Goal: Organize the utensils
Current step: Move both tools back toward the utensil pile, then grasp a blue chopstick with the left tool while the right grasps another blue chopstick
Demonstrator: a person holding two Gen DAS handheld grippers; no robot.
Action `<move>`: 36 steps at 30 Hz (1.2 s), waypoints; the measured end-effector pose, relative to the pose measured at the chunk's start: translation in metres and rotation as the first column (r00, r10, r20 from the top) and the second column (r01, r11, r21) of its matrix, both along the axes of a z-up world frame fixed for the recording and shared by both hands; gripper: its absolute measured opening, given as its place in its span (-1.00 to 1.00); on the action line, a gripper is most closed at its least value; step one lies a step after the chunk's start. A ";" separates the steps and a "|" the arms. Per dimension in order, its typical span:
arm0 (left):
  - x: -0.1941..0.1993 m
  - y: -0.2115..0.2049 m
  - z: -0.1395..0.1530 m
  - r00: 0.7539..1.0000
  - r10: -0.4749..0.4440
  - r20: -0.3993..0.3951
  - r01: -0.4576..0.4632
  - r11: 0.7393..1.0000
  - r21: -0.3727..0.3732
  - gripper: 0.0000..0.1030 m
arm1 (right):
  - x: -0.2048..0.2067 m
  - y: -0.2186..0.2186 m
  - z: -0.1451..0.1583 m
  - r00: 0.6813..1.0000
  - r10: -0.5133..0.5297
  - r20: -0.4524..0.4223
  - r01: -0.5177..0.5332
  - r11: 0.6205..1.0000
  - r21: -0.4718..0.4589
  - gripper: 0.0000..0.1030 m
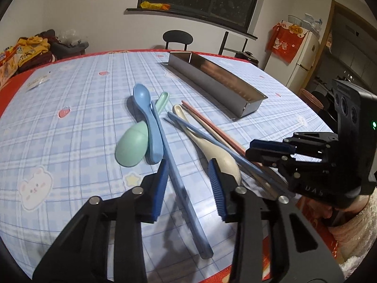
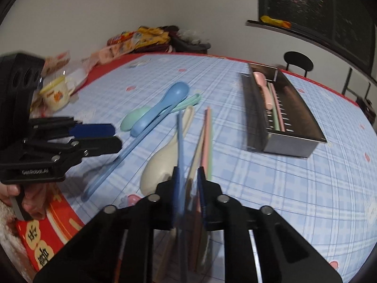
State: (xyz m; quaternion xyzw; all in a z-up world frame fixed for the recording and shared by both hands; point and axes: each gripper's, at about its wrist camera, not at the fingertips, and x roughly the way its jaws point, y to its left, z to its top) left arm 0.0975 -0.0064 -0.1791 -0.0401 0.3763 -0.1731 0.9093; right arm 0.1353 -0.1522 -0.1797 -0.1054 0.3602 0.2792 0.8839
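Note:
My left gripper (image 1: 188, 165) hovers low over the plaid tablecloth, jaws partly apart. A long blue chopstick (image 1: 181, 188) lies between the pads; the right pad stands clear of it. A blue spoon (image 1: 146, 108), a green spoon (image 1: 132, 148) and a beige spoon (image 1: 219, 155) lie just ahead. My right gripper (image 2: 188, 176) is shut on a bundle of chopsticks (image 2: 205, 141), blue, beige and pink, whose far ends rest on the table. A steel tray (image 2: 289, 146) at the far right holds a pink spoon (image 2: 261, 80) and thin sticks.
A yellow-rimmed cup (image 2: 56, 94) and snack bags (image 2: 141, 37) crowd the table's far left corner. A black chair (image 1: 178, 37) stands behind the table and a fridge (image 1: 304, 56) to the right. The red table edge (image 2: 51, 224) runs close under both hands.

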 end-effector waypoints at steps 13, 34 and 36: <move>0.009 -0.001 -0.010 0.998 -0.005 -0.059 0.004 1.000 -0.009 -0.34 | 0.007 0.013 -0.007 0.999 0.025 -0.034 -0.027 0.998 -0.062 -0.82; 0.026 -0.018 -0.019 0.992 0.056 -0.114 -0.038 0.987 0.155 -0.53 | 0.008 0.012 -0.007 0.999 0.025 -0.045 -0.027 0.999 -0.048 -0.86; 0.028 -0.018 -0.019 0.991 0.064 -0.119 -0.045 0.986 0.158 -0.53 | 0.008 0.012 -0.007 0.999 0.025 -0.046 -0.027 0.999 -0.047 -0.87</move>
